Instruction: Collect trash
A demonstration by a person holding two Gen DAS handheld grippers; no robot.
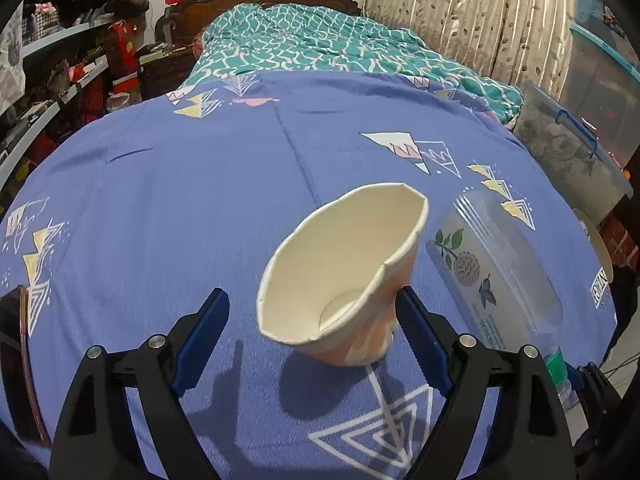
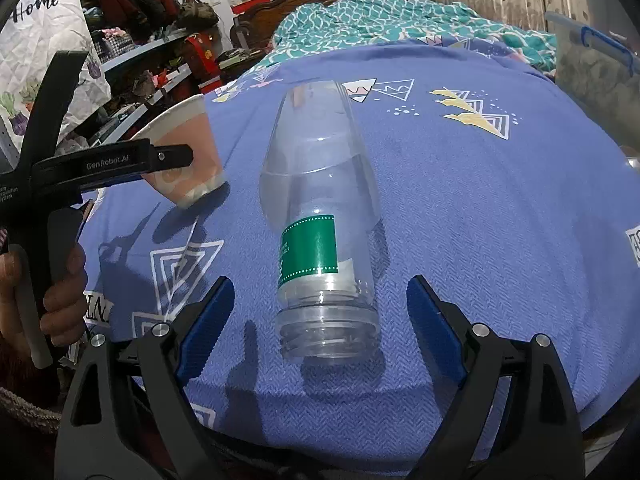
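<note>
With both tools spread apart, centre the left tool on the crushed paper cup and the right tool on the clear bottle, both lying near the bed's front edge, before squeezing.

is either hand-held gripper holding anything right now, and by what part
Nothing is held. The left hand-held gripper is open around the crumpled paper cup; the right hand-held gripper is open around the plastic bottle.
</note>
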